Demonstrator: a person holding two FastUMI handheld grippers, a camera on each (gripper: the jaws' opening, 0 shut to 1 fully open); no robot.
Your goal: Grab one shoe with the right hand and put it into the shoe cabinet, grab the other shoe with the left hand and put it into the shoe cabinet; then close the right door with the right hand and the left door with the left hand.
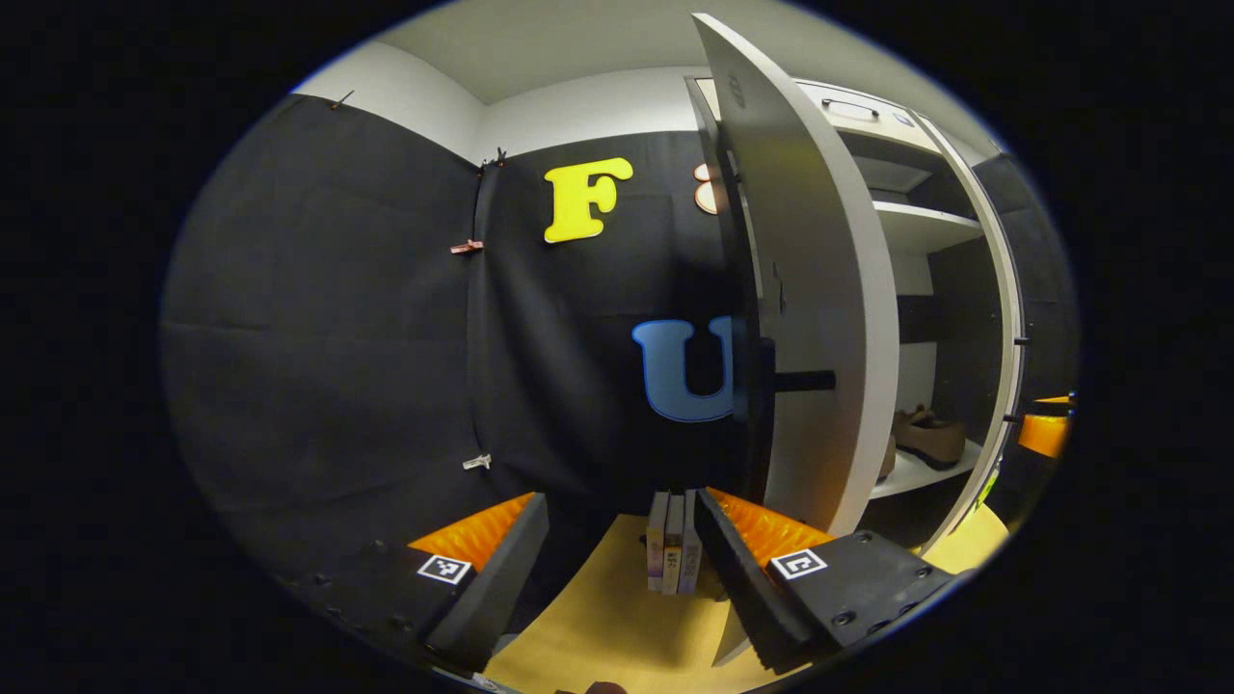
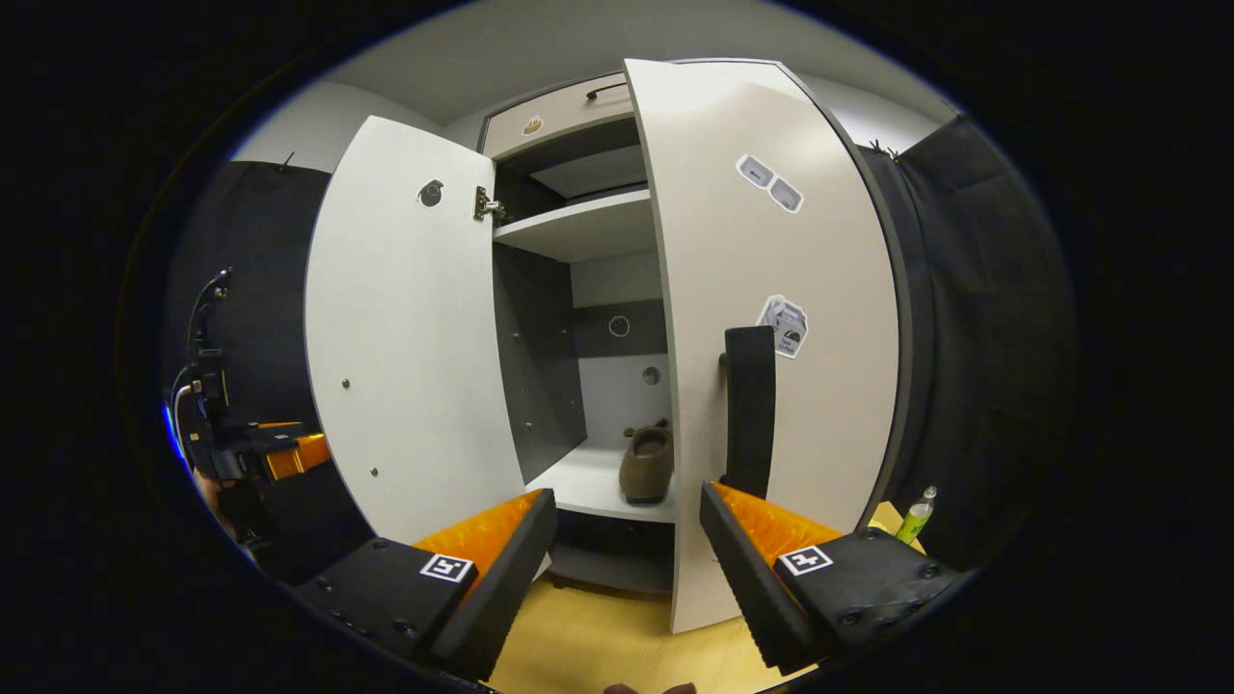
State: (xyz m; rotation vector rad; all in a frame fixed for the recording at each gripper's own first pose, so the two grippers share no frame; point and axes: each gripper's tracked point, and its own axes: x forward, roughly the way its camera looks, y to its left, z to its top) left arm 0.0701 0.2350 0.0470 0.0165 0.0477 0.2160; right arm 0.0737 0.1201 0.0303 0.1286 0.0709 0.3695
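My right gripper (image 2: 627, 569) has its fingers spread wide with nothing between them, and I hold it low in front of the shoe cabinet (image 2: 578, 226) because, as I judge it, the shoes are in and the doors come next. Just past my right-hand finger, at about one o'clock, stands the right door (image 2: 771, 251), swung partway in, its dark upright handle (image 2: 749, 410) almost over that finger; I cannot tell whether finger and door touch. At twelve o'clock, on the lower shelf (image 2: 588, 487), sits a brown shoe (image 2: 646, 465), heel toward me. The second shoe I cannot make out here; the door edge cuts off that side of the shelf. At ten o'clock the left door (image 2: 415, 328) hangs wide open, and at nine o'clock my other gripper shows, small and dim.

My left gripper (image 1: 622, 569) is spread too, and empty. I keep it behind the left door (image 1: 819, 289), seen edge-on from twelve to one o'clock, probably ready to push it shut. Close ahead at twelve o'clock a few books (image 1: 672, 542) stand upright on the pale floor (image 1: 598, 617). At three o'clock, past the door's edge, a brown shoe (image 1: 930, 436) rests on the shelf (image 1: 916, 472); a sliver beside it may be its pair, but the door hides most of it.
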